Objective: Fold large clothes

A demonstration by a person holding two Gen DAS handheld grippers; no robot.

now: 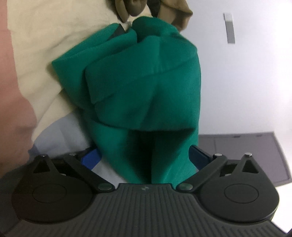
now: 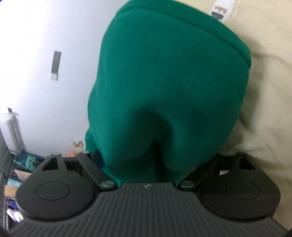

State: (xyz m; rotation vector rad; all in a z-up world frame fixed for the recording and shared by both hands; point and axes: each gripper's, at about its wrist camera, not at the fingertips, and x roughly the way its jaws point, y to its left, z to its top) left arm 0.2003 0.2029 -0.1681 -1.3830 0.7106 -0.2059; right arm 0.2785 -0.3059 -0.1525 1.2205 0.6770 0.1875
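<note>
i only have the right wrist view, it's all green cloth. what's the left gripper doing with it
Observer: The left gripper has its jaws spread wide. The green garment runs between its blue fingers, apparently unclamped.
Operator: anything else near the green one on that side
Observer: A brown garment lies bunched just beyond its far end, above the beige sheet.
Operator: what's under it by the left jaws
Observer: A pale blue-white cloth shows beside one blue finger.
</note>
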